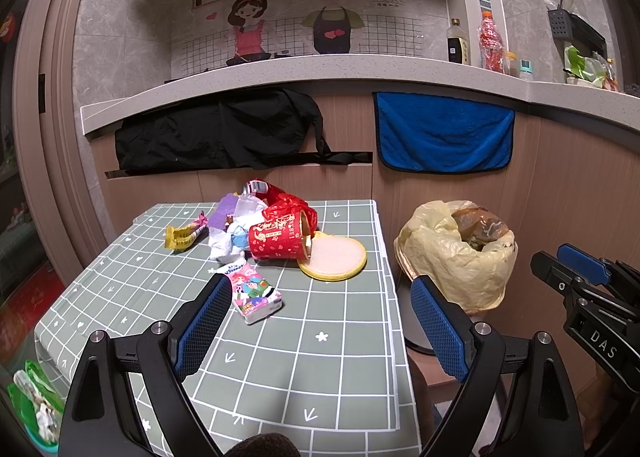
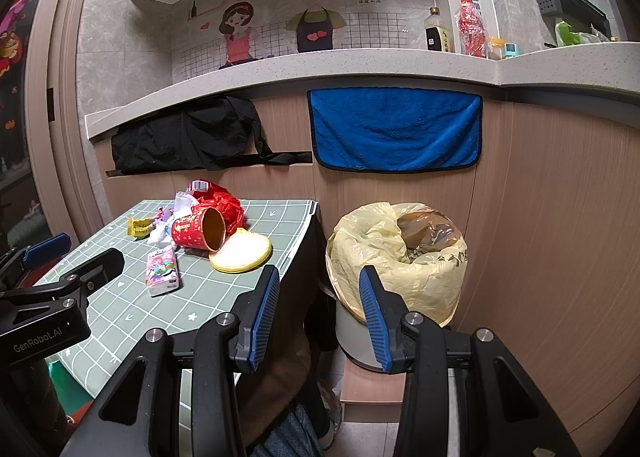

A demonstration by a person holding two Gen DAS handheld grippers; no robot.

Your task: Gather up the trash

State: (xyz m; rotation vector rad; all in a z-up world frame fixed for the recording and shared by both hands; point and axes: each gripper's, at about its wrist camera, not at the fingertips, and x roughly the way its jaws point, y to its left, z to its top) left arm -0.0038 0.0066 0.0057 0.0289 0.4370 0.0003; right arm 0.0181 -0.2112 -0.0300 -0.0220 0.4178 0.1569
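A pile of trash lies on the green checked table point(image 1: 320, 357): a red paper cup point(image 1: 276, 239) on its side, a red plastic bag point(image 1: 290, 209), white crumpled tissue point(image 1: 226, 243), a yellow wrapper point(image 1: 182, 236), a yellow-rimmed round lid point(image 1: 334, 257) and a pink tissue pack point(image 1: 254, 292). A bin lined with a yellow bag point(image 1: 456, 253) stands right of the table. My left gripper point(image 1: 320, 321) is open and empty, low over the table just before the tissue pack. My right gripper point(image 2: 320, 309) is open and empty, before the bin point(image 2: 400, 253), right of the table edge.
A counter point(image 1: 320, 73) runs behind with bottles point(image 1: 490, 41), a black cloth point(image 1: 216, 133) and a blue towel point(image 1: 444, 133) hanging from it. A wooden stool point(image 2: 372, 385) holds the bin. A person's legs point(image 2: 292, 409) are below the table edge.
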